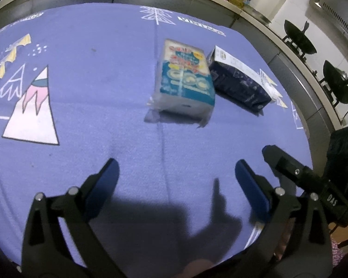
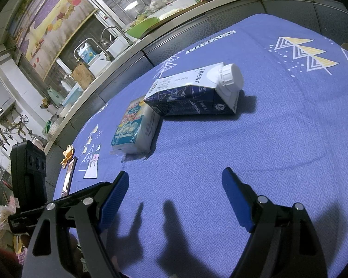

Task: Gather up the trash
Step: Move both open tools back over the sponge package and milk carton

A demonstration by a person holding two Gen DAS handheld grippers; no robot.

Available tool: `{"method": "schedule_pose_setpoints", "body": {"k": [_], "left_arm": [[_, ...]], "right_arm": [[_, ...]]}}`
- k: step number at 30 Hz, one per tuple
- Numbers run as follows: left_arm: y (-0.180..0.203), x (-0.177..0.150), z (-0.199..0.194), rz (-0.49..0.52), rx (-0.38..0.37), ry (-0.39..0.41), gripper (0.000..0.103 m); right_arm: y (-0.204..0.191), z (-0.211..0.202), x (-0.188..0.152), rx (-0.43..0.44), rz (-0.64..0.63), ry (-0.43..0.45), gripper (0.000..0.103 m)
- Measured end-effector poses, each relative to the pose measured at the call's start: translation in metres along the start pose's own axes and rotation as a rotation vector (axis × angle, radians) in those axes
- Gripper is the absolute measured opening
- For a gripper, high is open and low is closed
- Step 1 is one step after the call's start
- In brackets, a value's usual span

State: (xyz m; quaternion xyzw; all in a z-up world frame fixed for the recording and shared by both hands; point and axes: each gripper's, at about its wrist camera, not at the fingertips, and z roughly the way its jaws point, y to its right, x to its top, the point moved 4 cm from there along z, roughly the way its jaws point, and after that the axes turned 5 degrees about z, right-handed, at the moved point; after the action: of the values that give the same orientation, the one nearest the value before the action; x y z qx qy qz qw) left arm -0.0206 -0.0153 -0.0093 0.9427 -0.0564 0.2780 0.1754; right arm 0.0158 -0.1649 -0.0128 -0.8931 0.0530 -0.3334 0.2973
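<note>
Nearest the lens, the left gripper (image 1: 176,173) has its blue-padded fingers (image 1: 109,180) spread wide over a purple tablecloth (image 1: 81,92), with nothing between them and only its own shadow on the cloth below. Ahead of its tips, a little to the right, lies a blue and white tissue pack (image 1: 185,78) in clear wrap, flat on the cloth. Just beyond that pack's right side lies a dark blue milk carton (image 1: 239,83) on its side; the two are close together, and whether they touch is hard to tell from this view. A black device (image 1: 299,173) juts in beside the right finger.

From the right wrist view, the right gripper (image 2: 175,180) also stands apart, empty, above the same cloth. The milk carton (image 2: 192,95) lies ahead of it, its white screw cap (image 2: 229,76) pointing right. The tissue pack (image 2: 134,129) sits ahead and to the left of the tips, one corner up against the carton's bottom end. Further left, near the cloth's edge, lies a scrap of orange peel (image 2: 67,155) beside a dark flat wrapper (image 2: 69,176). A kitchen counter (image 2: 136,44) with a tap runs behind the table.
</note>
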Motion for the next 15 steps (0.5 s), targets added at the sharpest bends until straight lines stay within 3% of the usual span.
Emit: {"method": "schedule_pose_setpoints", "body": {"k": [15], "left_arm": [[0.0034, 0.0010, 0.0032, 0.015, 0.018, -0.011, 0.097]], "right_arm": [[0.0000, 0.0001, -0.0014, 0.000, 0.002, 0.001, 0.078]]}}
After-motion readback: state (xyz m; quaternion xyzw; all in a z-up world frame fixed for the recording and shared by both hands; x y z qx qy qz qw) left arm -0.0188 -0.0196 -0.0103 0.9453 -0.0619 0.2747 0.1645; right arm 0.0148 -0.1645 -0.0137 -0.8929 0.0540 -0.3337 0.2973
